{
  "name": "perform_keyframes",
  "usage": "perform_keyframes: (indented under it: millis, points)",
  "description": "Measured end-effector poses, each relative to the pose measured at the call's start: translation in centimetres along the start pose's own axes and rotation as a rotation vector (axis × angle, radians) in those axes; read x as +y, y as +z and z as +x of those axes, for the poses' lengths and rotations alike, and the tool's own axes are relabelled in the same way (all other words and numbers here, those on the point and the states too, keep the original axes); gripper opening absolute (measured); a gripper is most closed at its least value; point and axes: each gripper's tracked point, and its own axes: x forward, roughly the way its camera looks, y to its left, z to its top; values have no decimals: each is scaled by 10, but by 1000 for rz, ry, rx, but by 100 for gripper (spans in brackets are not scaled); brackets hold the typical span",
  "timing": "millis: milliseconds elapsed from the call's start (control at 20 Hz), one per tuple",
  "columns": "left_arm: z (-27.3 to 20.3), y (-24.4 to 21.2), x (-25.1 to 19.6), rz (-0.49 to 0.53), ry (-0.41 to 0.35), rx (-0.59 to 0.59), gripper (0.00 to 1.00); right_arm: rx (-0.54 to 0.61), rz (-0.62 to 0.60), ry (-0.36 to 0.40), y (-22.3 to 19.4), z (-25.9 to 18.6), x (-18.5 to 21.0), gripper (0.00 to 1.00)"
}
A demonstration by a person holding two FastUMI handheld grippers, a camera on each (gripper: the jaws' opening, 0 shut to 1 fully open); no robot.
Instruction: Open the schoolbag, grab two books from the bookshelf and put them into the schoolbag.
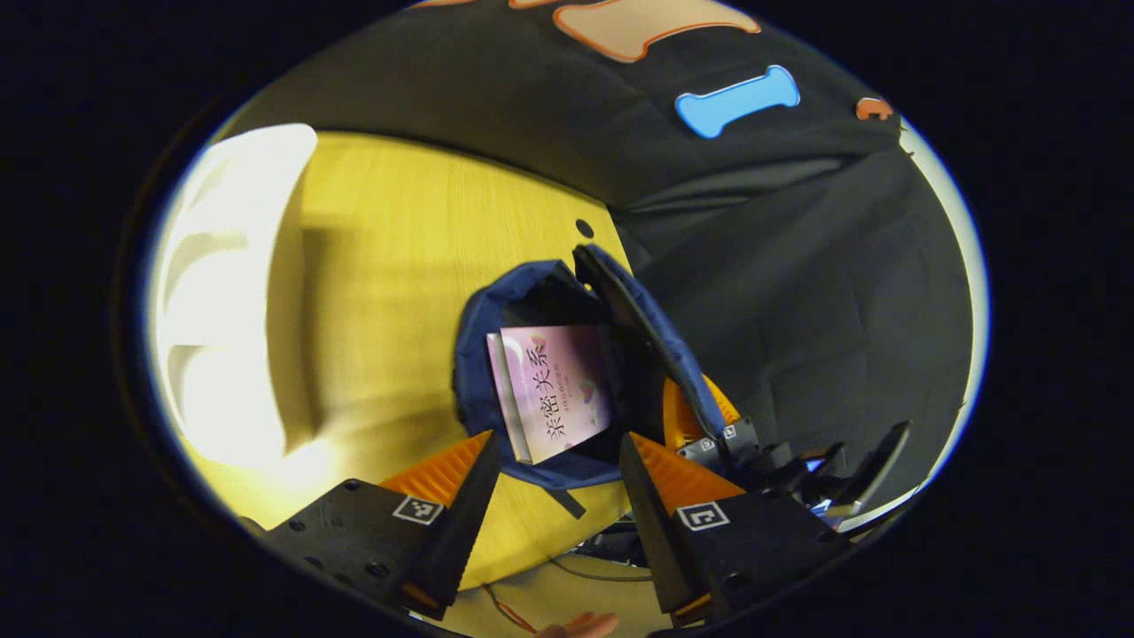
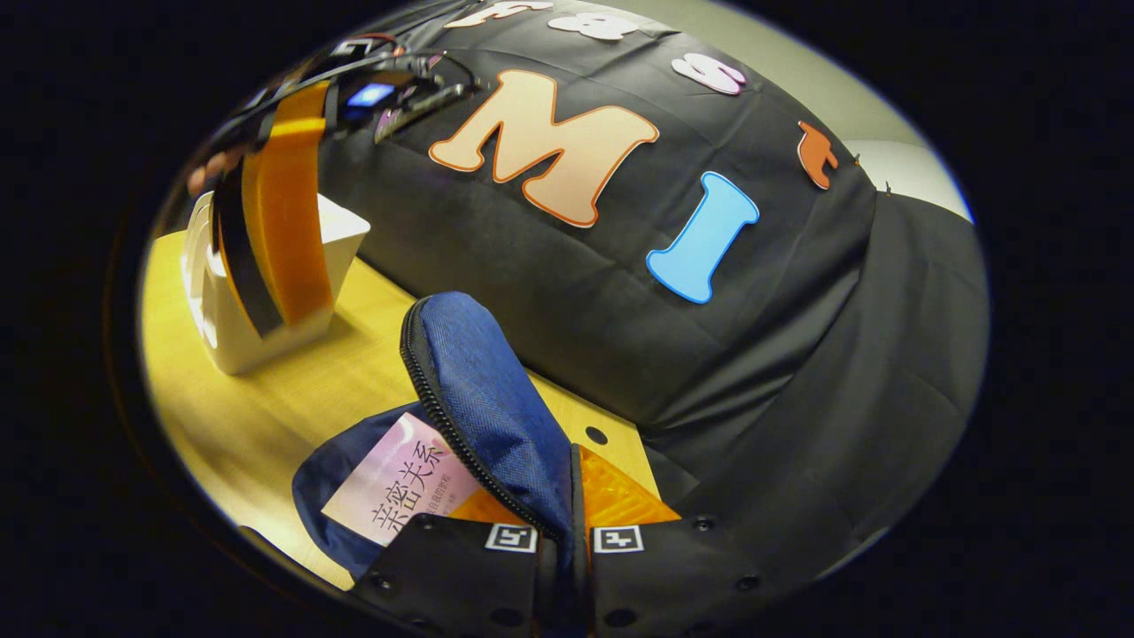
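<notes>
Wooden table [image 1: 399, 266], schoolbag [image 1: 483, 337] agape, right hand-held gripper [image 2: 567, 496] pinching flap [image 2: 487, 390], left hand-held gripper [image 1: 554, 470] released

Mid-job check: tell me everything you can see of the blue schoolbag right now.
The blue fabric schoolbag stands on the yellow wooden table by the black cloth wall, unzipped, its mouth gaping. A pink paperback book sits tilted inside, partly sticking out. The right gripper is shut on the bag's raised flap, whose dark zipper teeth run along its edge, holding it open. The left gripper hovers open above the mouth, not touching.
</notes>
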Motion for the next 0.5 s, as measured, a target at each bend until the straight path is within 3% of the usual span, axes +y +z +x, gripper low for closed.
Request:
perform_keyframes:
  millis: [200, 300, 500]
  points:
    - [-77, 19, 34, -22, 113, -99, 81, 17, 6, -25, -2, -1, -4, 7]
    - [-122, 31, 64, -38, 190, -153, 87, 24, 2, -35, -2, -2, -4, 9]
    - [-216, 60, 126, -114, 345, -258, 88, 37, -20, -47, -4, -1, -4, 8]
